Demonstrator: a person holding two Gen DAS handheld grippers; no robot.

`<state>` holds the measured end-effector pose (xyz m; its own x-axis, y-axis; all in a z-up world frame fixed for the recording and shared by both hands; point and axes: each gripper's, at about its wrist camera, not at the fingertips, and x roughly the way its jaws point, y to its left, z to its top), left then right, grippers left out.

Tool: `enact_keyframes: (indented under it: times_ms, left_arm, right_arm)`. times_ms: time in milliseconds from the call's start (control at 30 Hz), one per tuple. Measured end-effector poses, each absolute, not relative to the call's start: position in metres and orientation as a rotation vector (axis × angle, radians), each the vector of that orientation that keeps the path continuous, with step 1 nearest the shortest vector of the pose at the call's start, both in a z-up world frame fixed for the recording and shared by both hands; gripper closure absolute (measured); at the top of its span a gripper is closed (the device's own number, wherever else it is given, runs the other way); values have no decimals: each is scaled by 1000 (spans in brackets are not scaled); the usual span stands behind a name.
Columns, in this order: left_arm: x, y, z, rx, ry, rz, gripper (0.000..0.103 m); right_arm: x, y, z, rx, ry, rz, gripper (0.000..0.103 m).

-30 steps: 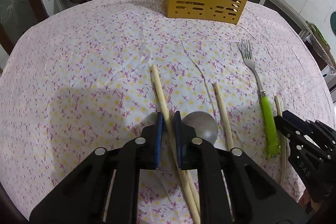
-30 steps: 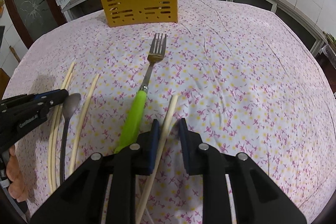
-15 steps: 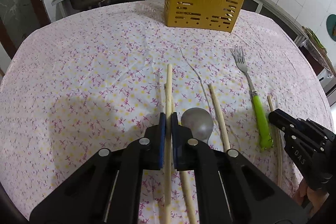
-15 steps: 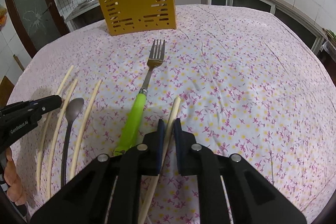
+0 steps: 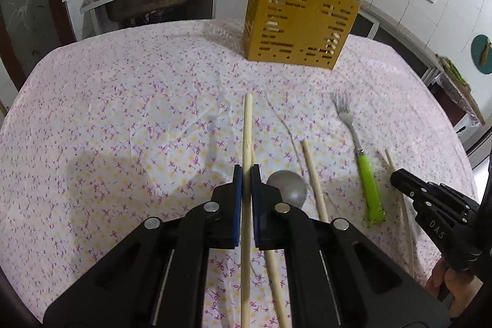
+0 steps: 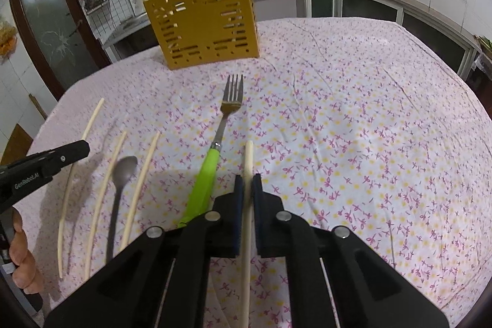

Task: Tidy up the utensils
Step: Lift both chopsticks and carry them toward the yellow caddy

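Pinching a pale chopstick (image 5: 247, 137) between my left gripper's (image 5: 246, 174) blue pads, I have it clamped tight, its far end reaching out ahead of my fingertips above the flowered tablecloth (image 5: 123, 112). Under it a second chopstick (image 5: 276, 282) lies on the cloth, and just right of my left fingers sits the spoon (image 5: 287, 189), then another chopstick (image 5: 313, 180) and the green-handled fork (image 5: 366, 174). My right gripper (image 6: 247, 183) is pressed shut on its own chopstick (image 6: 248, 162) — the fork lies just to the left of those fingers. Well ahead of both pairs of fingers stands the yellow slotted utensil holder (image 5: 298, 29), upright, with a few sticks already poking out of its top.
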<state>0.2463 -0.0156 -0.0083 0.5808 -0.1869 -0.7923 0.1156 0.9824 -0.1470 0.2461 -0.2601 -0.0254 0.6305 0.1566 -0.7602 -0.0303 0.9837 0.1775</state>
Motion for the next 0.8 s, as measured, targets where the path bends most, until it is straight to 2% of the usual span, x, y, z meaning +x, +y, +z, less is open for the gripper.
enact_keyframes:
  times_ms: [433,800]
  left_arm:
    - [234,-20,32,-143,834,-267,99]
    - [229,-34,57,-141,709,-332,99]
  right_arm:
    - [235,-282,18,248,752,167,97]
    - [225,-291,65,217,556,175,97]
